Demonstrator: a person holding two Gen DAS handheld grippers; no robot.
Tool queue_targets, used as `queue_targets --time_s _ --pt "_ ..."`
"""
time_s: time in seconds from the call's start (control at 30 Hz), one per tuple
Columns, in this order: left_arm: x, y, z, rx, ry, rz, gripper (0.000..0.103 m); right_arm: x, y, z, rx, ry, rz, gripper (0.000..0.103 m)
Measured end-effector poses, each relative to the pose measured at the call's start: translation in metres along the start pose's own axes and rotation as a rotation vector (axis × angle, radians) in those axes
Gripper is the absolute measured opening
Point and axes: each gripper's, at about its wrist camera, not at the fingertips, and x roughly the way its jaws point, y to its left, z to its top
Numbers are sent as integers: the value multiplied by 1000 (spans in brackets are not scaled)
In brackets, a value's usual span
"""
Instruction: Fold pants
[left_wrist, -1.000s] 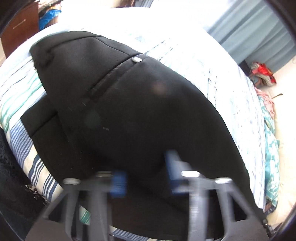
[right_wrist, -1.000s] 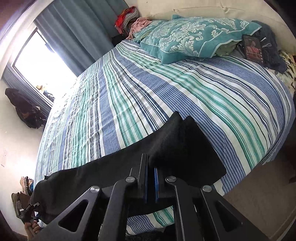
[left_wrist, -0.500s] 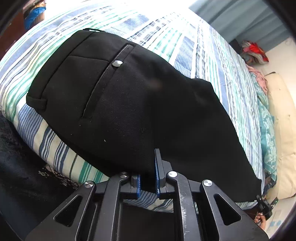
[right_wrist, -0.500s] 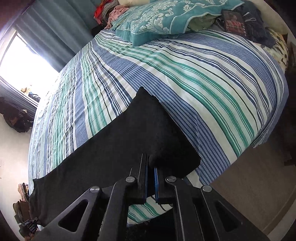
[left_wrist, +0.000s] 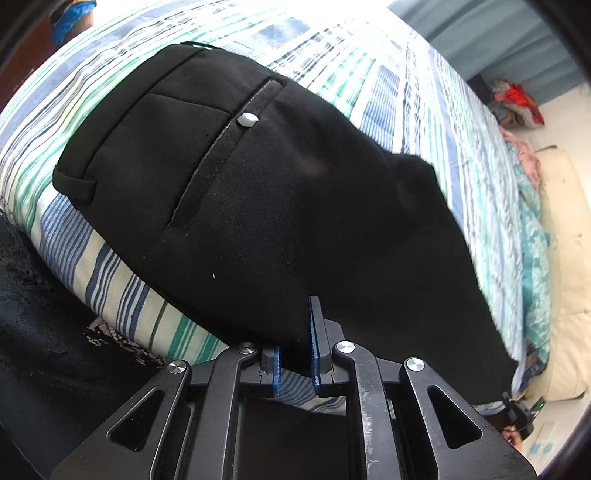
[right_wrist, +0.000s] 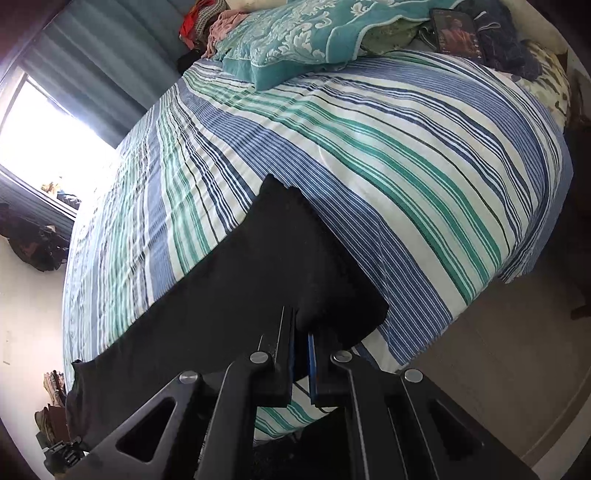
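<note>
Black pants (left_wrist: 280, 206) lie along the near edge of a striped bed (left_wrist: 406, 110), waistband to the left with a back pocket and a pale button (left_wrist: 248, 119) facing up. My left gripper (left_wrist: 295, 332) is shut on the near edge of the pants by the seat. In the right wrist view the legs of the pants (right_wrist: 236, 280) run off to the left across the bed (right_wrist: 406, 166). My right gripper (right_wrist: 301, 325) is shut on the near edge at the hem end. Both pinched edges sit at the mattress edge.
Teal pillows (right_wrist: 295, 37) and dark items lie at the head of the bed. A window (right_wrist: 48, 140) with grey-blue curtains is on the far side. Clothes are piled on the floor (left_wrist: 513, 99) there. Bare floor (right_wrist: 498, 350) lies to the right of the bed corner.
Both grippers have come down with the pants, which went from hanging raised to lying flat on the bed. The left gripper's fingers closed onto the fabric edge.
</note>
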Motion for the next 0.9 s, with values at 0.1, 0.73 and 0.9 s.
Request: queue_targets --time_s 0.1,0.73,0.9 --pt "3 -4 -2 35 -22 30 11 18 -6 -9 12 59 -54 6" --pt "-53 -64 -22 457 -352 282 75 -43 111 -81 -256 -255 -145 76" --pt "26 -72 22 519 -316 444 69 14 168 -107 -310 -225 -55 76"
